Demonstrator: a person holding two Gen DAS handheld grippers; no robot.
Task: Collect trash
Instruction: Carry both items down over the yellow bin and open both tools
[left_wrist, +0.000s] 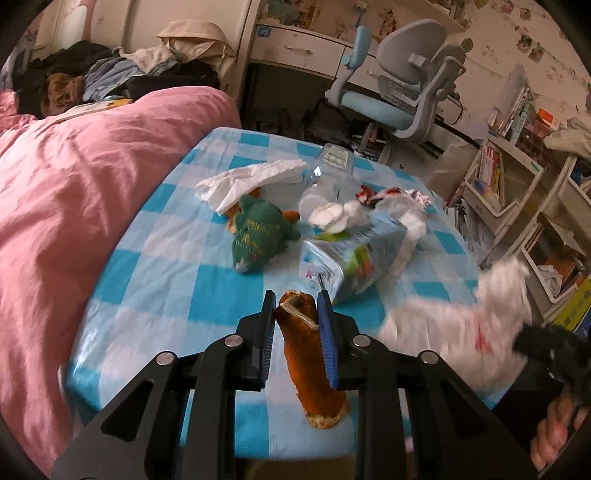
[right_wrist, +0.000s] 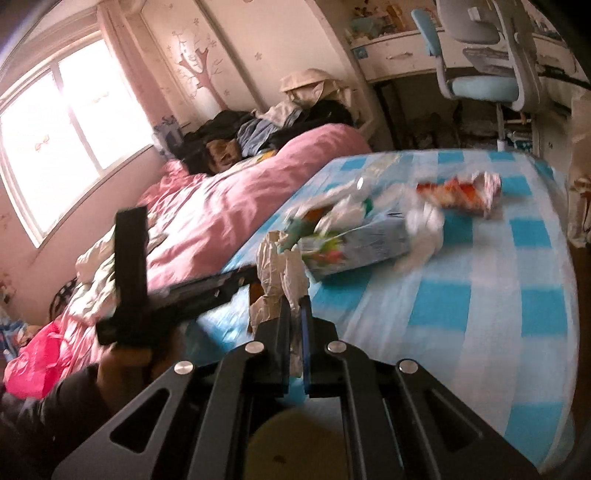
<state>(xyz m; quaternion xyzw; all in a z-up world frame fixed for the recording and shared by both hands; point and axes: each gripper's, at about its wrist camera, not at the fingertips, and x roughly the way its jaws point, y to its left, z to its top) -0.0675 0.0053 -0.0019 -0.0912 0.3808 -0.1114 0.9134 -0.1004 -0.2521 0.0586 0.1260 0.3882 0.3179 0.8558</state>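
Note:
My left gripper (left_wrist: 295, 306) is shut on a strip of orange peel (left_wrist: 306, 358), held above the near edge of the blue-checked table (left_wrist: 155, 280); the peel hangs down between the blue pads. My right gripper (right_wrist: 295, 306) is shut on a crumpled white tissue (right_wrist: 280, 266), which sticks up past its tips. In the left wrist view that tissue (left_wrist: 454, 325) is a white blur at the right. On the table lie a tissue pack (left_wrist: 354, 254), a clear bottle (left_wrist: 325, 173), a loose white tissue (left_wrist: 243, 181), a small tissue wad (left_wrist: 340, 216) and a red-and-white wrapper (left_wrist: 391, 194).
A green plush toy (left_wrist: 258, 232) lies mid-table. A bed with a pink duvet (left_wrist: 74, 192) runs along the table's left side. A desk chair (left_wrist: 399, 85) stands behind the table and shelves (left_wrist: 517, 184) to its right. A pink bag (right_wrist: 37, 362) sits by the bed.

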